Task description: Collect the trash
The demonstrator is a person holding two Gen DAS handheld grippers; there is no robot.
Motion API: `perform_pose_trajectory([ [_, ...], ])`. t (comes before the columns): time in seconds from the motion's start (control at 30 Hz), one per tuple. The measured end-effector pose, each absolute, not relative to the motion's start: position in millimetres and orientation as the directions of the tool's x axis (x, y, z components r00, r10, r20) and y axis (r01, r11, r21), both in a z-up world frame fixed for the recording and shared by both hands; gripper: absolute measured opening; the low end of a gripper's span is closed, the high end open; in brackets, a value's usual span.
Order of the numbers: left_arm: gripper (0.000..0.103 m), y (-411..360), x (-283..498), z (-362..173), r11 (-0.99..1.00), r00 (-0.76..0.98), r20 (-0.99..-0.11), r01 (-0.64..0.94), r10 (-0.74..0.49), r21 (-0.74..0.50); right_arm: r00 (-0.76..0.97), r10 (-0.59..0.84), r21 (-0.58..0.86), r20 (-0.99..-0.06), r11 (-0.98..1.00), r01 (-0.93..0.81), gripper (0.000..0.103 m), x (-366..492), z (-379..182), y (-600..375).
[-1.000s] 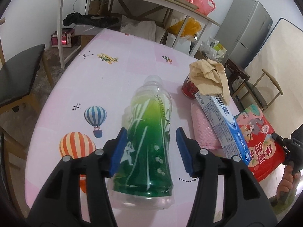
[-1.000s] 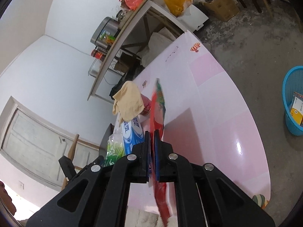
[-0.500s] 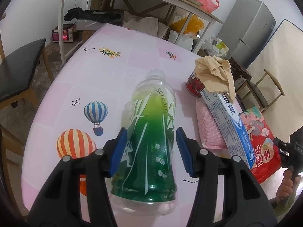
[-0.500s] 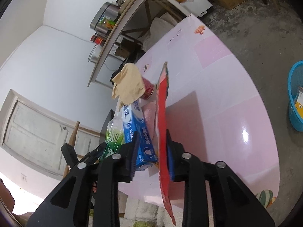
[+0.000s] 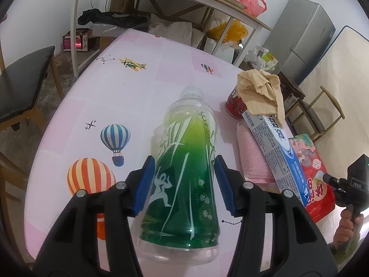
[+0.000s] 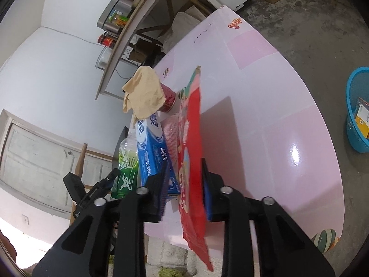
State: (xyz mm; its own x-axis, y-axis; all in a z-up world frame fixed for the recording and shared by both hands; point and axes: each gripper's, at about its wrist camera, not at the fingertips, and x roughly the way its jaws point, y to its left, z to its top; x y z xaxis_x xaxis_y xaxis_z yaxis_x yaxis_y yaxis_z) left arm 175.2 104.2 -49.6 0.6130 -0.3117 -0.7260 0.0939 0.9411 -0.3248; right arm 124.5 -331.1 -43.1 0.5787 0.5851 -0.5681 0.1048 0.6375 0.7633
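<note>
Right gripper (image 6: 184, 168) straddles the red packet (image 6: 190, 120), which lies just beside the box (image 6: 152, 152) on the side away from the bottle, with one end sticking out past the table (image 6: 265, 115) edge. That overhang is probably why the jaws come at it from the edge, one above and one below. The jaws have just been closing with the packet between them, but they are not yet clamped: one pad touches the foil and the other stands a little clear, so the hold looks loose.

Left gripper (image 5: 184, 175) is about half open and clamped on the green bottle (image 5: 186, 138), both blue pads pressed to its sides near the base, neck pointing away. It sits on the other side of the box from the packet, likely parked there until the right hand has its load.

Behind the box, touching its far end, a tan cloth (image 6: 143, 92) drapes over a red can (image 6: 168, 99). Well apart from the box, down on the floor, a blue basket (image 6: 352, 138) already holds some rubbish and is the likely drop point
</note>
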Motion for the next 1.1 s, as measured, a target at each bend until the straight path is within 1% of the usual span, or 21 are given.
perform_pose_trajectory([
  [0.1,0.051,104.2,174.4,-48.2,0.943,0.619,-0.723,0.094,-0.307,-0.319,0.576,0.56,0.737,-0.596,0.666,0.115,0.009,124.6,-41.5,-329.1],
  [0.2,0.051,103.6,173.0,-46.4,0.946,0.626,-0.72,0.095,-0.3,-0.311,0.582,0.54,0.72,-0.609,0.684,0.119,0.007,123.2,-40.0,-329.1],
  [0.3,0.051,103.3,171.9,-44.3,0.949,0.633,-0.718,0.092,-0.291,-0.303,0.593,0.523,0.712,-0.612,0.691,0.126,0.006,121.1,-38.2,-332.5],
  [0.37,0.055,103.1,170.9,-42.1,0.95,0.64,-0.713,0.092,-0.285,-0.297,0.599,0.512,0.706,-0.616,0.697,0.13,0.006,120.1,-36.8,-335.3],
  [0.9,0.057,97.9,165.9,-30.9,0.957,0.663,-0.7,0.091,-0.265,-0.275,0.629,0.468,0.687,-0.621,0.711,0.15,0.006,116.4,-33.5,-348.8],
  [1.03,0.061,94.4,162.0,-24.1,0.956,0.672,-0.689,0.107,-0.271,-0.272,0.631,0.463,0.685,-0.623,0.712,0.154,0.006,117.0,-33.6,-350.2],
  [1.1,0.061,91.2,158.6,-19.7,0.957,0.68,-0.681,0.119,-0.273,-0.265,0.63,0.462,0.685,-0.624,0.711,0.157,0.006,117.4,-34.1,-351.0],
])
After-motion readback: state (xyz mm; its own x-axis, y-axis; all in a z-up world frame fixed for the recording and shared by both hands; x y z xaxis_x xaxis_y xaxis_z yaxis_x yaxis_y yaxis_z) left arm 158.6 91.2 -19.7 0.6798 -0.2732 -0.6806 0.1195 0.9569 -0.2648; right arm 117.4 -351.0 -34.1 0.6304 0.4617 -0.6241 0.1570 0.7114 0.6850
